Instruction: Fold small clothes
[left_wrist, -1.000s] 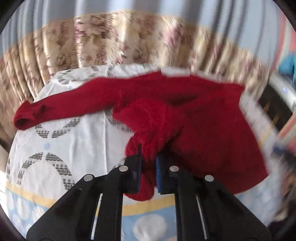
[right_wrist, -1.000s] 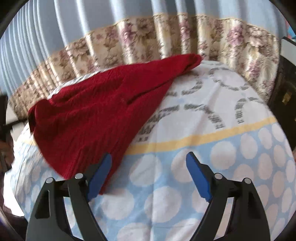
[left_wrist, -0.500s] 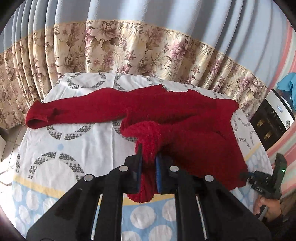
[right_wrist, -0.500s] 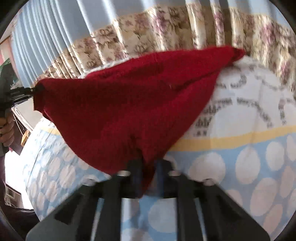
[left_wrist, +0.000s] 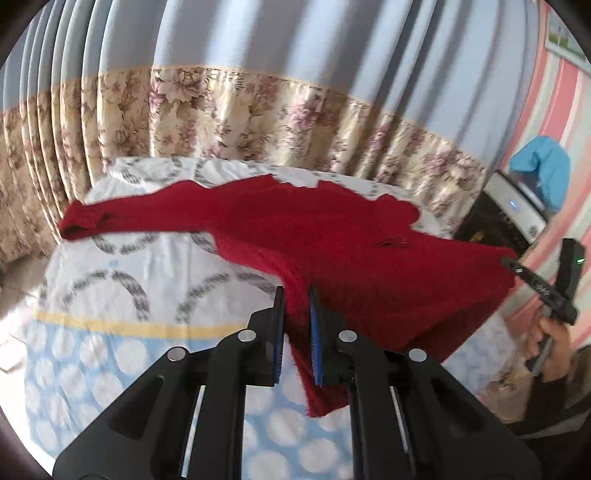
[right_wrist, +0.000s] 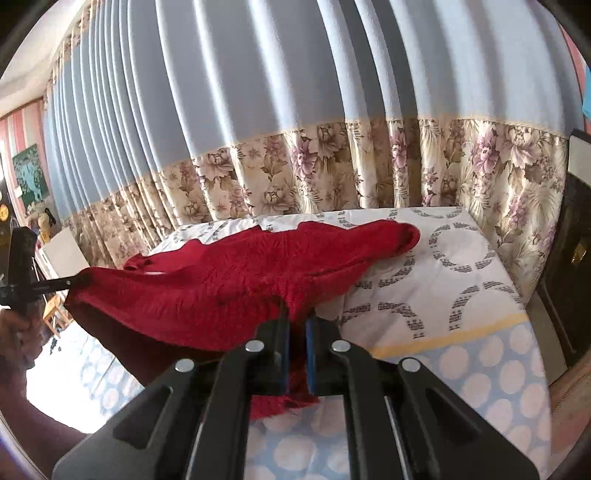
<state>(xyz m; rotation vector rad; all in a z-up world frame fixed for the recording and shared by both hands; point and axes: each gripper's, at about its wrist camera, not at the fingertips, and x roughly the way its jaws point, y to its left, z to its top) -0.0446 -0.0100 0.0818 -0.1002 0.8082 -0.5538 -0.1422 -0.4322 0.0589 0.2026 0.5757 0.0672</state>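
Both tools clenched on red sweater (left_wrist: 332, 251): left tool (left_wrist: 296, 332) and right tool (right_wrist: 296, 350) each pinch a near edge. Near half lifted, far half and sleeves on the table (right_wrist: 461, 258). Risk: thick knit slipping from one pinch, fold landing skewed

A bed (left_wrist: 110, 295) carries everything, covered by a cotton sheet (right_wrist: 461, 266) printed white with grey dotted rings at the far end, a yellow band across the middle and pale blue with white circles nearer the cameras. On it lies a dark red knitted sweater (left_wrist: 332, 236), one sleeve stretched flat across the white part, its near edge raised off the sheet.
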